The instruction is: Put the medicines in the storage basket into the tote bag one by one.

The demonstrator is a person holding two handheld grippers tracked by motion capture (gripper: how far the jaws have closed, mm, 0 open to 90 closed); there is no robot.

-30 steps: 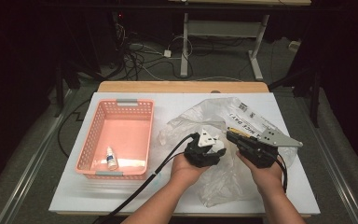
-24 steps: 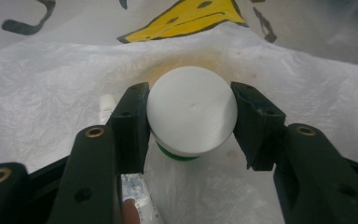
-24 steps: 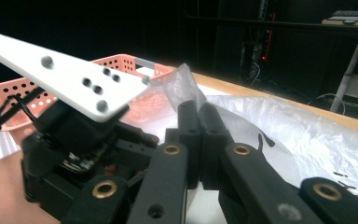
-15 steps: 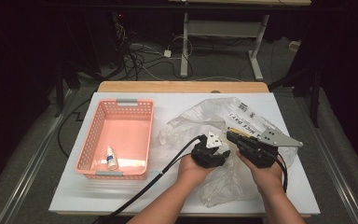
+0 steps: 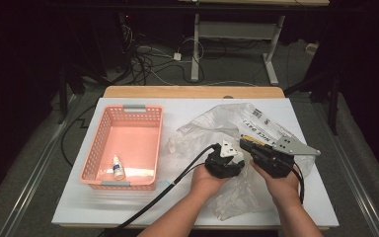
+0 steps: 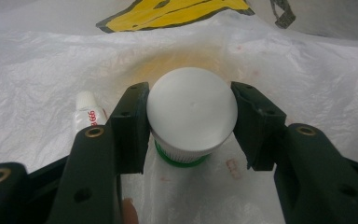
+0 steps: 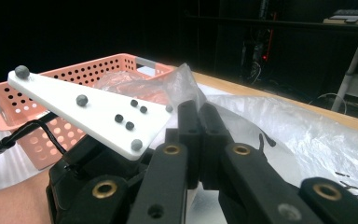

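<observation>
White-capped bottle [image 6: 191, 114] sits inside the plastic bag [image 5: 237, 195], clamped at its cap by the left gripper [image 6: 189, 122]; a small tube [image 6: 87, 111] lies beside it, half hidden. Right gripper [image 7: 199, 122] pinches a bag fold. Left, a pink basket [image 5: 94, 148].

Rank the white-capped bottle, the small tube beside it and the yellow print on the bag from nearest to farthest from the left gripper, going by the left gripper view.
1. White-capped bottle: between the jaws of the left gripper, inside the plastic bag.
2. Small tube: just outside the left-hand jaw, lying on the bag.
3. Yellow print: farthest, at the top of the view.
</observation>
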